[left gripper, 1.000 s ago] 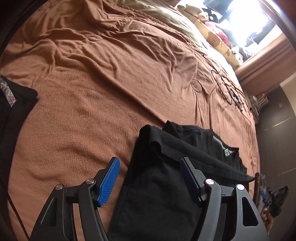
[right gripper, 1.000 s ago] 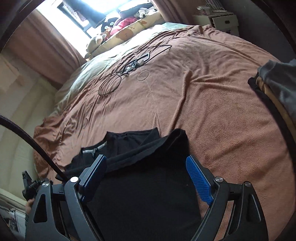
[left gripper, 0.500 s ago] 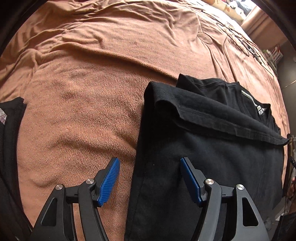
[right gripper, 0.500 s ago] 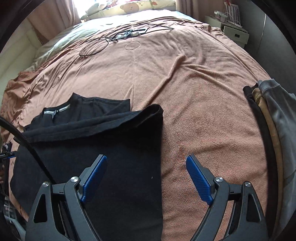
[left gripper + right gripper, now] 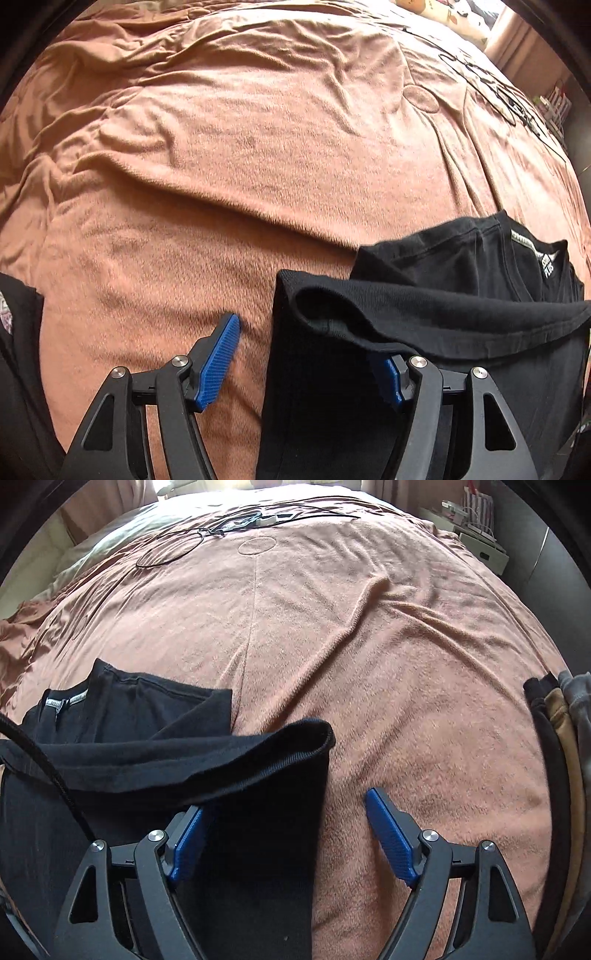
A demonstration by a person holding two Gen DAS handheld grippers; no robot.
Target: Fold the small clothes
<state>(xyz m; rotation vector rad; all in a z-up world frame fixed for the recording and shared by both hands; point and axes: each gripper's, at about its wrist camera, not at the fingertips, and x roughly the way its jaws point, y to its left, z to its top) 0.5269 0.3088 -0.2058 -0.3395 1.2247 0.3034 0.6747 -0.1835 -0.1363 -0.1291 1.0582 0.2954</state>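
Note:
A black t-shirt (image 5: 424, 306) lies on the brown blanket (image 5: 258, 147), its lower part folded up toward the collar with the neck label showing. My left gripper (image 5: 306, 365) is open astride the shirt's left folded edge. The loose hem drapes over its right finger. In the right wrist view the same shirt (image 5: 147, 746) fills the lower left. My right gripper (image 5: 290, 842) is open astride the shirt's right folded edge, its left pad tucked under the raised hem and its right pad over bare blanket (image 5: 369, 646).
A stack of folded clothes (image 5: 557, 760) sits at the right edge. Another dark garment (image 5: 18, 332) lies at the far left. Thin cables (image 5: 207, 535) lie at the far end of the bed, and a white nightstand (image 5: 476, 539) stands beyond. A black cord (image 5: 44, 760) crosses the shirt.
Both grippers have dropped and pushed forward to the shirt's folded corners. The raised hem now overlaps each gripper's inner finger. Both stay open.

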